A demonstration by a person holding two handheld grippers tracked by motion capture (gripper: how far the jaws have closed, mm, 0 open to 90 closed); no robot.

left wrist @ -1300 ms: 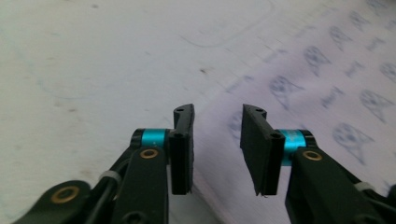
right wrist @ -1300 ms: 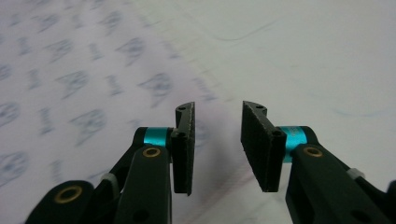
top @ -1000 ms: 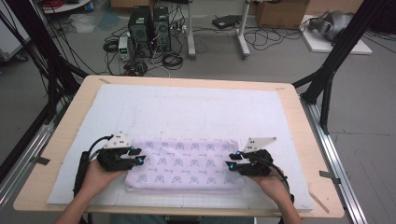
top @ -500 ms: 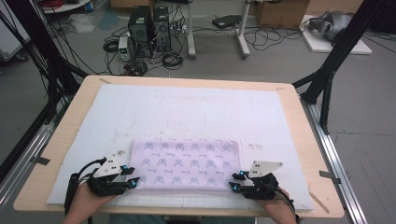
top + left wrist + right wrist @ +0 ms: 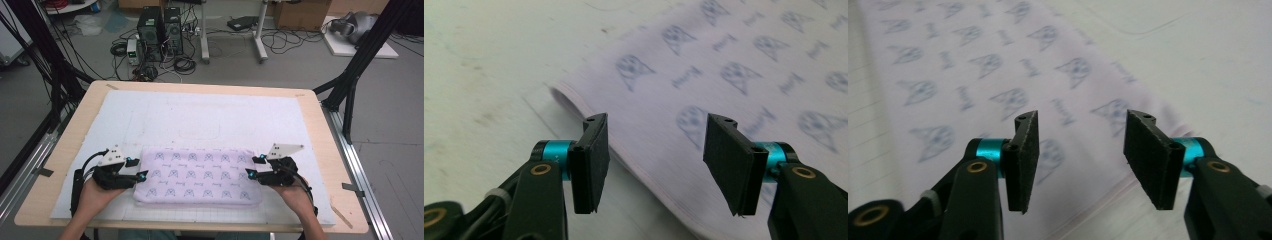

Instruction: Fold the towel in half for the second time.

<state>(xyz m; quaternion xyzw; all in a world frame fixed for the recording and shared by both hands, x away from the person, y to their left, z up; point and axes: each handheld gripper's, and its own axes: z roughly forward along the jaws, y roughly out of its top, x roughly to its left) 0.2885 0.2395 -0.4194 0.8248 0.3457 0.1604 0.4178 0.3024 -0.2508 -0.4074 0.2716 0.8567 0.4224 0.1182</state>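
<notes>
On a wooden table (image 5: 320,107) covered by a white mat (image 5: 210,115), a folded lilac cloth (image 5: 197,175) printed with small blue figures lies flat near the front edge, between the person's two hands. At its left end, the left gripper (image 5: 136,169) has just been opening; its jaws stand apart with nothing pinched, over the cloth's folded edge. At the right end, the right gripper (image 5: 254,167) has likewise just been opening, its jaws apart and empty above the fabric. The risk, as I judge it, is that a hand brushing the loose layers could drag a corner and spoil the fold, or that a new pinch could catch only the top layer. The high view shows the whole cloth squared on the mat; the left gripper view shows the stacked layers (image 5: 574,102) along the fold, and the right gripper view shows clear air between its pads (image 5: 1024,152).
</notes>
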